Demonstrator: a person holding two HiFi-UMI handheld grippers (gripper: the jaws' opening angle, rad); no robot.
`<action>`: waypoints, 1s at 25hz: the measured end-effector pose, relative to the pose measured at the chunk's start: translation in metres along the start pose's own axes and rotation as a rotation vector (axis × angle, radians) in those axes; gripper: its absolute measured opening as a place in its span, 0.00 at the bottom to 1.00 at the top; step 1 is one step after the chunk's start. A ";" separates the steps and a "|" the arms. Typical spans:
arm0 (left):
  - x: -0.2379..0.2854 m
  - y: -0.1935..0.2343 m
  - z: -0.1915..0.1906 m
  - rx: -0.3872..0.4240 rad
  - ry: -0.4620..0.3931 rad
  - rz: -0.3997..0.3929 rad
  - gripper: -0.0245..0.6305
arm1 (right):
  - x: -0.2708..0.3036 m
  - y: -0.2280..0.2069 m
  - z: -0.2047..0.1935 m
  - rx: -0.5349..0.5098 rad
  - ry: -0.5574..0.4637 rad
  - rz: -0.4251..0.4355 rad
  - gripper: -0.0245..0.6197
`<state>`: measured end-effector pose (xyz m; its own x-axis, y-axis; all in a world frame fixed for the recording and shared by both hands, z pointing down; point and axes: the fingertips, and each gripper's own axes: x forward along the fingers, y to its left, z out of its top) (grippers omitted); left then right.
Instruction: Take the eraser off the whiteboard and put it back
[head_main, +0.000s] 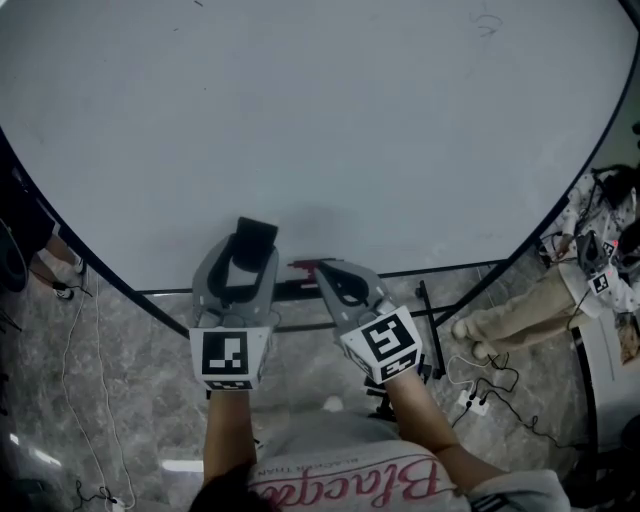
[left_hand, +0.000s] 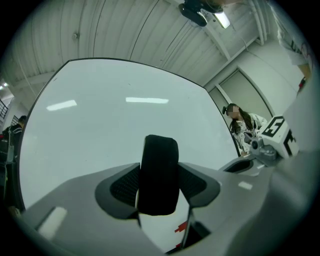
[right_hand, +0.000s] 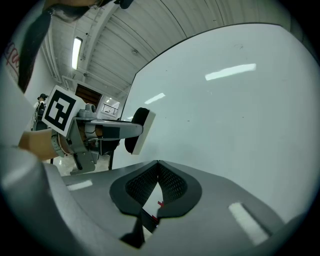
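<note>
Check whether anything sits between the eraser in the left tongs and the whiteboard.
Nothing visible. The eraser, clamped in the left tongs, faces bare whiteboard; the right tongs sit shut off to the side.

eraser off its rest, low on the whiteboard
Black body, white face toward the clean board, upright on edge between the left gripper pads; board contact unclear.
</note>
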<state>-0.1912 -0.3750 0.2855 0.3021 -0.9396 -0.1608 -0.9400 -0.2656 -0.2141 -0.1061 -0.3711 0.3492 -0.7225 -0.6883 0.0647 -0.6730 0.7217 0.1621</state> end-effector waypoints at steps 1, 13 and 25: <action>0.001 0.002 0.001 0.014 0.000 0.003 0.38 | -0.001 0.000 0.000 0.000 -0.002 -0.002 0.04; 0.054 0.032 0.021 0.122 0.050 0.054 0.38 | -0.002 -0.015 -0.001 0.025 0.001 -0.031 0.04; 0.068 0.033 0.029 0.163 0.049 0.068 0.39 | 0.001 -0.017 0.001 0.025 -0.001 -0.043 0.04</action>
<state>-0.1972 -0.4418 0.2396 0.2266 -0.9647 -0.1340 -0.9186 -0.1660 -0.3585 -0.0951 -0.3840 0.3453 -0.6933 -0.7184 0.0571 -0.7069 0.6934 0.1398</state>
